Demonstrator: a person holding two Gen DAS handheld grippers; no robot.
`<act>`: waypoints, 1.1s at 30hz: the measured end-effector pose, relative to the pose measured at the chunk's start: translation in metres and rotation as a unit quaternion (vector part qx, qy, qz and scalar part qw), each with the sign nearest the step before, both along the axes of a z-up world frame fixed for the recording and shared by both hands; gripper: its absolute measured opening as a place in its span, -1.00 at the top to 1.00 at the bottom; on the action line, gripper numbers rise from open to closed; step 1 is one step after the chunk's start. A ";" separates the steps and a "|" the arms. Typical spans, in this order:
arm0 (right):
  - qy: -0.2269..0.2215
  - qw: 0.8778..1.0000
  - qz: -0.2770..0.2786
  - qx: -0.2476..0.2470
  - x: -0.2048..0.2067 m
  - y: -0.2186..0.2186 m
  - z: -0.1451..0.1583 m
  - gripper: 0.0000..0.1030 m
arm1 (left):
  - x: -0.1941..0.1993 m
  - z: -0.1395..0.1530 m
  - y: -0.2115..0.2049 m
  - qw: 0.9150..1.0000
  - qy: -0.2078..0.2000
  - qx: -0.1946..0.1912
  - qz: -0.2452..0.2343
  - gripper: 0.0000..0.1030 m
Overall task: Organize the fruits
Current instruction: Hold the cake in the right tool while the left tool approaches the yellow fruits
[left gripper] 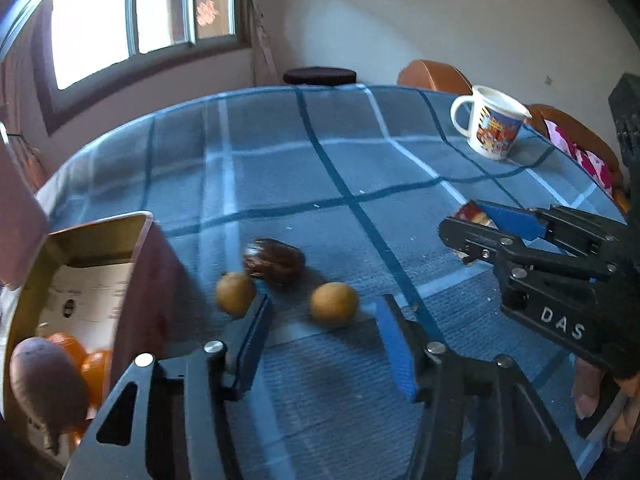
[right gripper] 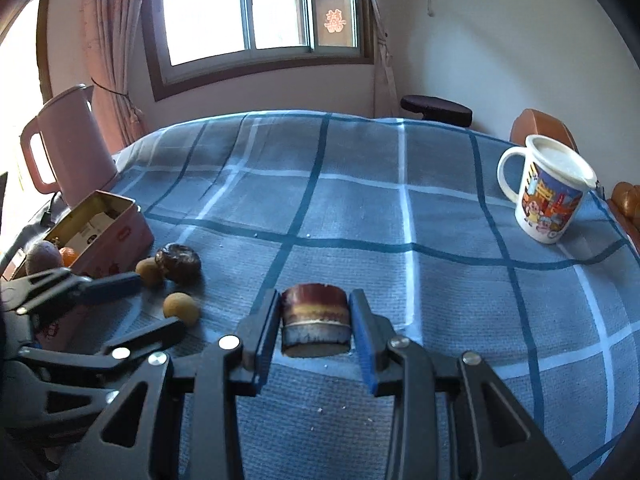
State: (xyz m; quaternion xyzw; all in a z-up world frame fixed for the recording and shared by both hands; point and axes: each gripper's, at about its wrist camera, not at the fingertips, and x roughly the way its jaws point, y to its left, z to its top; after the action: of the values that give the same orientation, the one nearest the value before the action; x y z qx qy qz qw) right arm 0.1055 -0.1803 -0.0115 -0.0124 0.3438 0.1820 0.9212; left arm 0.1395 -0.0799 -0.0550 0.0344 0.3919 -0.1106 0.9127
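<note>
Right gripper [right gripper: 314,322] clamps one cake slice [right gripper: 314,320]; left gripper [left gripper: 320,336] gapes near two brown fruits [left gripper: 334,304].

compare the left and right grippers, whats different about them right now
The right gripper is shut on a layered cake piece, while the left gripper is open and holds nothing. The left gripper hangs over a small yellow-brown fruit near the tin box; the right gripper sits mid-table on the blue checked cloth. Both have black frames and blue pads.
</note>
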 end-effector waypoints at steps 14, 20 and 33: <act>0.003 1.000 0.011 0.014 0.000 -0.001 -0.001 0.26 | 0.014 -0.004 -0.009 1.000 0.016 -0.004 -0.009 0.43; -0.009 1.000 0.013 0.019 -0.004 -0.002 0.002 0.26 | 0.009 0.002 -0.008 1.000 -0.005 -0.004 -0.008 0.43; -0.033 0.999 0.017 0.022 -0.012 -0.002 0.008 0.26 | 0.001 0.011 -0.006 0.999 -0.041 -0.005 -0.004 0.43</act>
State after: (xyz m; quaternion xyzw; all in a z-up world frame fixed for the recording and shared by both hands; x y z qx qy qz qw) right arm 0.0938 -0.1823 -0.0037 -0.0035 0.3091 0.2047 0.9287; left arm 0.1410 -0.0861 -0.0444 0.0362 0.3538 -0.1142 0.9276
